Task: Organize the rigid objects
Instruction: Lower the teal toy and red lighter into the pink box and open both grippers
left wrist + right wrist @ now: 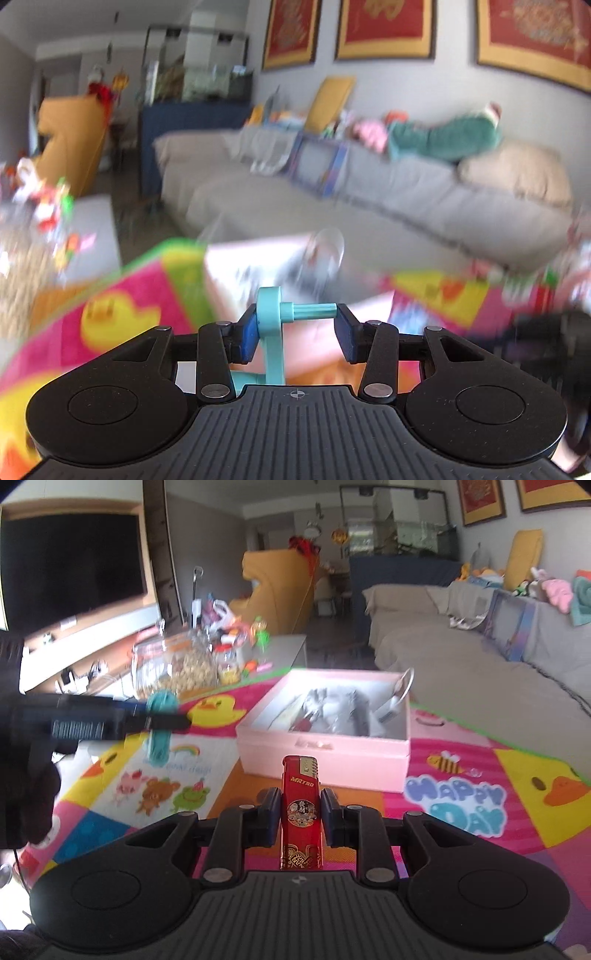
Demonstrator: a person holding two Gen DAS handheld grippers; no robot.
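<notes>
The red lighter [301, 812] stood upright, clamped between the pads of my right gripper [300, 814], with the pink box [325, 755] just ahead of it on the play mat [480, 812]. My left gripper [295, 332] was closed on a teal plastic piece [273, 332], to the left of the box. I judged both items mid-carry; next, each needs positioning over the open box before release.

The left claw [295, 328] grips a turquoise plastic part [273, 332], its blue pads pressed against the round disc on one side and the peg tip on the other. Beyond it, blurred, lie a colourful duck-print mat [122, 310], a pink box [258, 266] and a grey sofa [369, 199].
</notes>
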